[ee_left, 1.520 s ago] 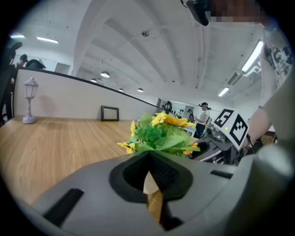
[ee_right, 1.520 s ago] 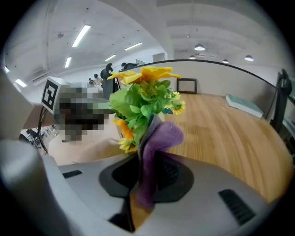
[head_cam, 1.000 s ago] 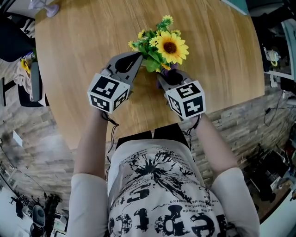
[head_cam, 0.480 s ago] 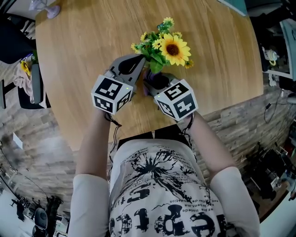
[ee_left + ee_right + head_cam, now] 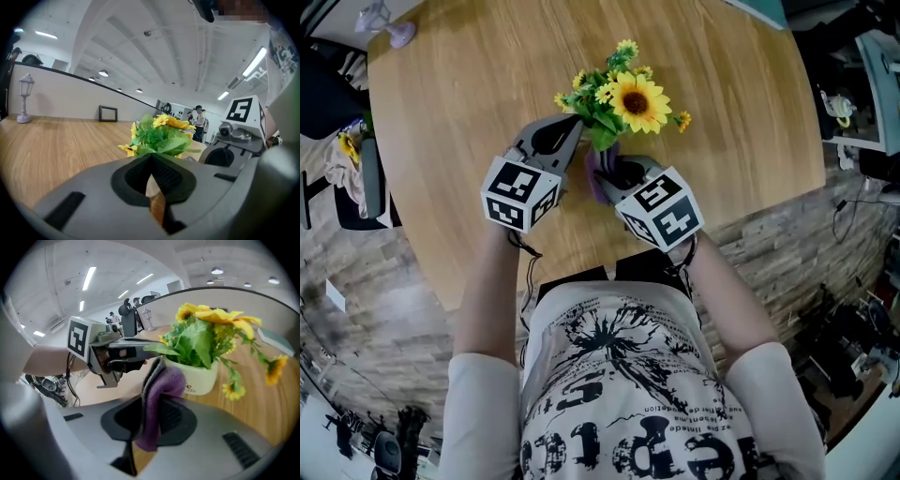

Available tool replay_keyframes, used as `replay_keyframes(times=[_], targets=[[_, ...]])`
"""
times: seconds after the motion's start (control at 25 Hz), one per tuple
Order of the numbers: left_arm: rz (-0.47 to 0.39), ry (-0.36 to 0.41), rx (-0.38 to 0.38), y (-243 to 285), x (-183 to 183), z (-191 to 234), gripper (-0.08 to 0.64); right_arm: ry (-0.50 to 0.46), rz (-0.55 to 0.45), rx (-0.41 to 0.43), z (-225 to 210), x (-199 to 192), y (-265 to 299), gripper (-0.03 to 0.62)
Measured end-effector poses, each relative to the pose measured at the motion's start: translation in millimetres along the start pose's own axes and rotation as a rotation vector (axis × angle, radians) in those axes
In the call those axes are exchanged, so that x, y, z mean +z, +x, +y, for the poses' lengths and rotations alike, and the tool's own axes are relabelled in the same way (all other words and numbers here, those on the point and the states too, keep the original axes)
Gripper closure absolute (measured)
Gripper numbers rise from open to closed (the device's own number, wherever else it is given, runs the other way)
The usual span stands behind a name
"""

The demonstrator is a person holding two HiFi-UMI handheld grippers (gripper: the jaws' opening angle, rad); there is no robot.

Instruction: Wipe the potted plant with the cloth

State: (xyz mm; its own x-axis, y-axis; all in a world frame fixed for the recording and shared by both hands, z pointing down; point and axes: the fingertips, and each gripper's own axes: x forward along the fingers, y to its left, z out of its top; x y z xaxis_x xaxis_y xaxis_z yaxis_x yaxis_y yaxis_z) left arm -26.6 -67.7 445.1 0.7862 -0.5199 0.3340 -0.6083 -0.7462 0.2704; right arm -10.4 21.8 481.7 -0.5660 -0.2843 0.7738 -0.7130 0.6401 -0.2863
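Beside the white flowerpot (image 5: pixel 199 377), the purple cloth (image 5: pixel 158 397) stands folded upright.

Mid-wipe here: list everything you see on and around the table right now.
table: one, light wood, round, under everything
potted plant: one, white pot with yellow flowers and green leaves, mid-table just beyond both grippers
cloth: one, purple, clamped in the right gripper, close by the pot
lantern ornament: one, pale, table's far left edge
frame: one, black, upright at the table's far side
left hand-held gripper: one, grey with a black-and-white marker cube, shut and empty, tips at the plant's left leaves
right hand-held gripper: one, same colours, shut on the cloth, near side of the plant
forearms: two, bare, reaching in from the near edge
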Motion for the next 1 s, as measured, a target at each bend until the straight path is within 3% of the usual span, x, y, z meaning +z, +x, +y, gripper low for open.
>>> replay_keyframes(times=[0.24,0.52,0.84,1.0], targets=[[0.017,0.002,0.028,-1,-1,0,0.557,0.044,0.047,-0.112,-35,-25,-32,0.515],[-0.013,-0.066,0.113,-1,-1,2,0.557,0.131,0.075,-0.245,-106,-40,-67,0.515],[-0.008,-0.039,0.217,-1,-2,1,0.557,0.074,0.086,-0.294,-173,-21,-90,0.515],[-0.008,-0.047,0.269,-2,-2,1,0.557,-0.016,0.084,-0.31,-209,10,-94,0.514]])
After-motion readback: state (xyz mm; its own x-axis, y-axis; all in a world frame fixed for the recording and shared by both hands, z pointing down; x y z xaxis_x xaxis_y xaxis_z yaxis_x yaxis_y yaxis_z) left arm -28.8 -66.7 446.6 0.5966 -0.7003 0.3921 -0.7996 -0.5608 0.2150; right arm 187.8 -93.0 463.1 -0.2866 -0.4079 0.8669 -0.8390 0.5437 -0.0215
